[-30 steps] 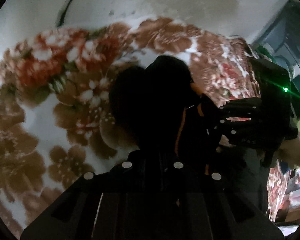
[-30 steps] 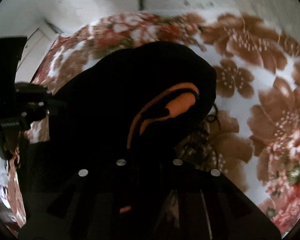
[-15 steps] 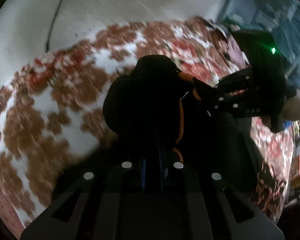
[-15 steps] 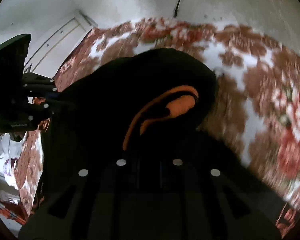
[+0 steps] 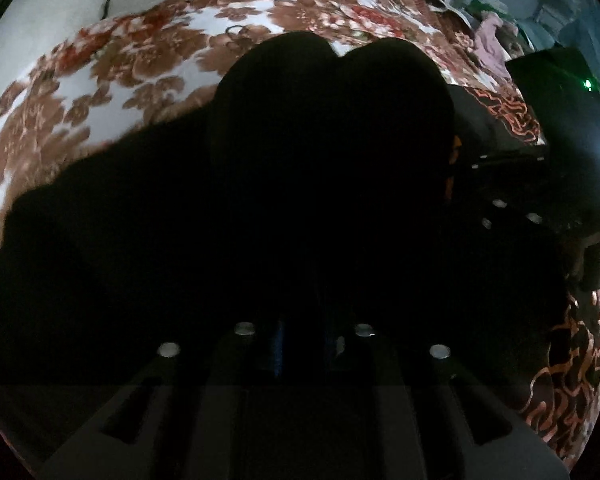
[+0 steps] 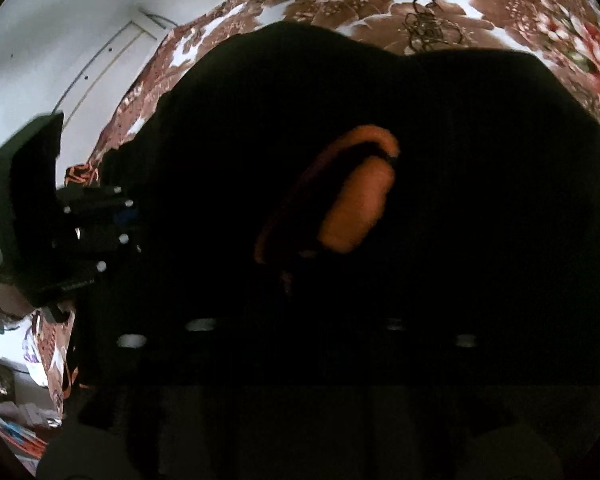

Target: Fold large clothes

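The black garment [image 5: 260, 208] lies spread over the flowered blanket [image 5: 100, 92] on the bed, and it fills most of both wrist views, so dark that the fingers in front of each camera are lost against it. Its orange-lined collar or hood opening [image 6: 360, 200] faces up near the middle of the right view, which suggests the top edge has just been carried over onto the body of the cloth for a fold. The left gripper [image 5: 304, 280] points steeply down into the fabric with its jaws opening, only a little apart so far; whether cloth is between them I cannot tell, the area being black on black. The right gripper [image 6: 300, 300] is likewise angled down beside it and its jaws are opening wide, most likely to let the folded edge drop flat; no pinch of cloth can be made out there. Both sit close together, each seen at the edge of the other's view
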Tool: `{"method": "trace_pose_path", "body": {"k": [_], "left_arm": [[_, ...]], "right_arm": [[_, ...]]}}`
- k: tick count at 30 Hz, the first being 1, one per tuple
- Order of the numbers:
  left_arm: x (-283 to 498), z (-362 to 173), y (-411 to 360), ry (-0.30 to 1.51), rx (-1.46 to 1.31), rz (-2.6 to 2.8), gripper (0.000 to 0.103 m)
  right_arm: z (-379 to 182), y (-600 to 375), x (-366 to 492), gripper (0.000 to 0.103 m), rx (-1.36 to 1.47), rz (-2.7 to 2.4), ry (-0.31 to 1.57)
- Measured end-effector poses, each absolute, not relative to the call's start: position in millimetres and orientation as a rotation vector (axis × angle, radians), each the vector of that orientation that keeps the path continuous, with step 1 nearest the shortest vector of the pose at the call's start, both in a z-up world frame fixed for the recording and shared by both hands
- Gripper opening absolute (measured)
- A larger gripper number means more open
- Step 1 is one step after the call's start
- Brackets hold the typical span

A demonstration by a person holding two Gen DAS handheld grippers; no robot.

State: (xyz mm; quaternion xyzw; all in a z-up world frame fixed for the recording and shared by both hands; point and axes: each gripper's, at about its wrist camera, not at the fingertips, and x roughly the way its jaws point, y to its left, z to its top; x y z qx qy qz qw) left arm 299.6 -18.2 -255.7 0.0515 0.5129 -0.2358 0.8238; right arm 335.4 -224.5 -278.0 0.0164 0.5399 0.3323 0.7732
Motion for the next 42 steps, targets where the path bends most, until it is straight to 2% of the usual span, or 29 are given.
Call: {"method": "trace_pose_path", "body": {"k": [1, 2, 3, 11, 15, 20, 22, 25, 27, 29, 30, 31, 34, 42], "left_arm": [[296.9, -254.8, -16.4, 1.086, 0.09, -0.508, 0.043], [293.4, -251.4, -14.9, 1.079, 0.071, -0.515, 0.07], [290.1, -248.1, -15.0, 1.07, 0.061, -0.522, 0.076], [278.9, -193.0, 4.0, 1.03, 0.089, -0.522, 0.079], [306.6, -164.1, 20.3, 1.011, -0.014, -0.567, 0.08], [351.0, -165.2, 17.5, 1.029, -0.102, -0.651, 0.079], [363.1, -175.4, 10.9, 1.045, -0.076, -0.681, 0.075], [375.7, -193.3, -2.4, 1.084, -0.019, -0.736, 0.058], [382.1, -203.5, -8.6, 1.108, -0.025, -0.781, 0.029], [384.4, -212.9, -16.0, 1.127, -0.007, -0.815, 0.023], [385.2, -215.4, -17.2, 1.131, 0.0, -0.826, 0.014], [384.8, -217.8, -19.6, 1.131, 0.014, -0.836, 0.01], [379.1, -216.7, -23.9, 1.115, 0.049, -0.864, 0.006], [331.5, -161.2, -27.8, 1.004, 0.106, -0.894, 0.006]], "right_arm": [[-275.8, -225.6, 332.8, 0.098, 0.026, 0.688, 1.146], [-271.4, -228.7, 329.7, 0.099, 0.022, 0.652, 1.115], [-268.2, -231.9, 328.2, 0.099, 0.032, 0.645, 1.103], [-208.5, -267.9, 320.4, 0.099, 0.009, 0.642, 1.042], [-166.8, -269.3, 351.1, 0.099, -0.022, 0.721, 0.985], [-158.2, -232.8, 397.7, 0.099, -0.157, 0.851, 0.935], [-170.7, -215.6, 411.7, 0.099, -0.212, 0.91, 0.94], [-201.5, -191.3, 425.5, 0.098, -0.321, 0.965, 0.973], [-212.5, -179.4, 425.6, 0.096, -0.375, 1.005, 0.966], [-218.7, -172.1, 421.7, 0.086, -0.398, 1.053, 0.964], [-224.8, -167.8, 419.3, 0.071, -0.413, 1.09, 0.981], [-228.0, -165.3, 416.7, 0.054, -0.43, 1.103, 0.986], [-235.7, -163.9, 408.7, 0.04, -0.467, 1.105, 0.972], [-183.1, -180.7, 361.1, 0.033, -0.46, 1.122, 0.858]]}}
